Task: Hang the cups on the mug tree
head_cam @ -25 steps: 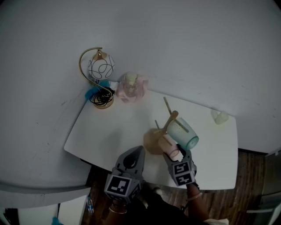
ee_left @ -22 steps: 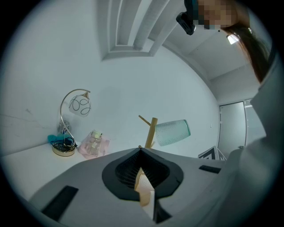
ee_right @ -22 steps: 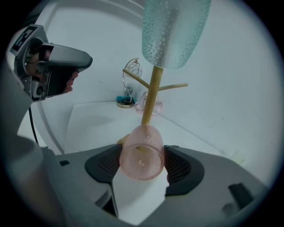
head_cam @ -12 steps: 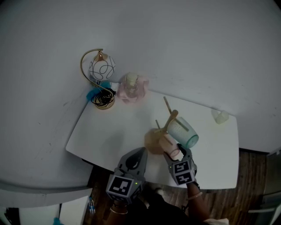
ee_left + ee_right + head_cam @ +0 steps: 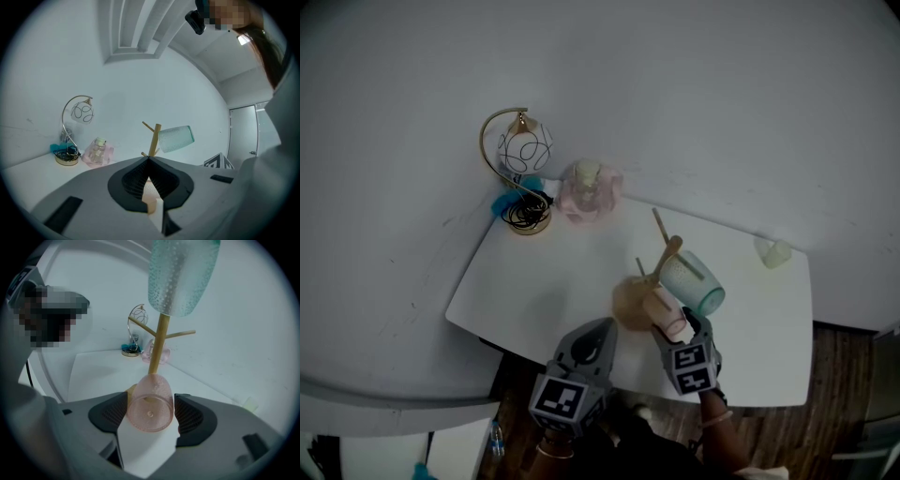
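The wooden mug tree [image 5: 654,265] stands on the white table [image 5: 534,281] near its front edge. A teal cup [image 5: 695,284] hangs on one of its upper pegs, tilted to the right. A pink cup [image 5: 150,404] lies on its side low against the tree's stem [image 5: 159,345], base towards me. My right gripper [image 5: 150,414] has this cup between its jaws, which are opening, with the pads just off its sides. My left gripper [image 5: 581,361] hovers at the table's front edge, left of the tree. Its jaws are shut with nothing in them.
At the table's back left corner stand a gold arc lamp with a white globe [image 5: 523,159] and a pink wrapped bottle [image 5: 589,190]. A small pale object [image 5: 775,253] sits at the back right. A white wall runs behind the table.
The head view has drifted a little, so everything sits slightly to the right. The grippers, the tree and both cups keep their places.
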Tool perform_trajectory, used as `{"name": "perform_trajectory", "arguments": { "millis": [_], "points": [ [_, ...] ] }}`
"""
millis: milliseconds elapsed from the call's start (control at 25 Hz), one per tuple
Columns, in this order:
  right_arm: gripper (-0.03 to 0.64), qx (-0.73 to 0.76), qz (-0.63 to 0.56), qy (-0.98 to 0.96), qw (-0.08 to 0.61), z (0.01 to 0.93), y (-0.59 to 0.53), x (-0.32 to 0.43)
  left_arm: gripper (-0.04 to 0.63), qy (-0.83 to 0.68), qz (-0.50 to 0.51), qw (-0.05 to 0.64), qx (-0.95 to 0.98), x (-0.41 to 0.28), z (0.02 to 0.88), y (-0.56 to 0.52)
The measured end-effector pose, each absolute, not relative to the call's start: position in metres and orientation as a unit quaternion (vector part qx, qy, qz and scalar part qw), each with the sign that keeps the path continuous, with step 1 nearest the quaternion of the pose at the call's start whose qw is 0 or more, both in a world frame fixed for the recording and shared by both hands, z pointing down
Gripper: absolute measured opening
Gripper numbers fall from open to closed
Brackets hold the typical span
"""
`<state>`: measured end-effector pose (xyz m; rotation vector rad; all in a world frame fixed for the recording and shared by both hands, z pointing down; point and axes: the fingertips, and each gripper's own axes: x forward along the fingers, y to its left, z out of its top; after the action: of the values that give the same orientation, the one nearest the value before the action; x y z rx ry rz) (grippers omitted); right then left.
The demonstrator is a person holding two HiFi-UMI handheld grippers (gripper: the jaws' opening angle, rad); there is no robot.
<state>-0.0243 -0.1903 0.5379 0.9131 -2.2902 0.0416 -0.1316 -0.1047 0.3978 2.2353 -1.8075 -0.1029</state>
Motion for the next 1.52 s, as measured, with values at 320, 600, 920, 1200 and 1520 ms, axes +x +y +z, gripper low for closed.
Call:
{"name": "perform_trajectory", "arguments": {
  "millis": [320,600,920,1200,1520],
  "points": [
    [0.325,0.356,0.017,-0.878,0.320,0.530,-0.185,-0.020,0.000,-0.620,-0.028,0.125,0.774,-0.123,0.393,-0.100],
    [0.321,0.364,0.019,-0.882,0.300,0.526,-0.180,-0.015,0.000,-0.613,-0.022,0.117,0.781,-0.116,0.387,-0.099],
    [0.292,0.371,0.032,-0.890,0.264,0.508,-0.166,-0.005,0.000,-0.615,-0.011,0.107,0.781,-0.104,0.383,-0.096],
    [0.259,0.359,0.031,-0.901,0.242,0.504,-0.154,0.011,0.000,-0.622,-0.003,0.096,0.777,-0.076,0.378,-0.093],
    [0.244,0.340,0.024,-0.913,0.223,0.499,-0.151,0.044,0.000,-0.649,-0.005,0.086,0.756,-0.046,0.376,-0.085]
  ]
}}
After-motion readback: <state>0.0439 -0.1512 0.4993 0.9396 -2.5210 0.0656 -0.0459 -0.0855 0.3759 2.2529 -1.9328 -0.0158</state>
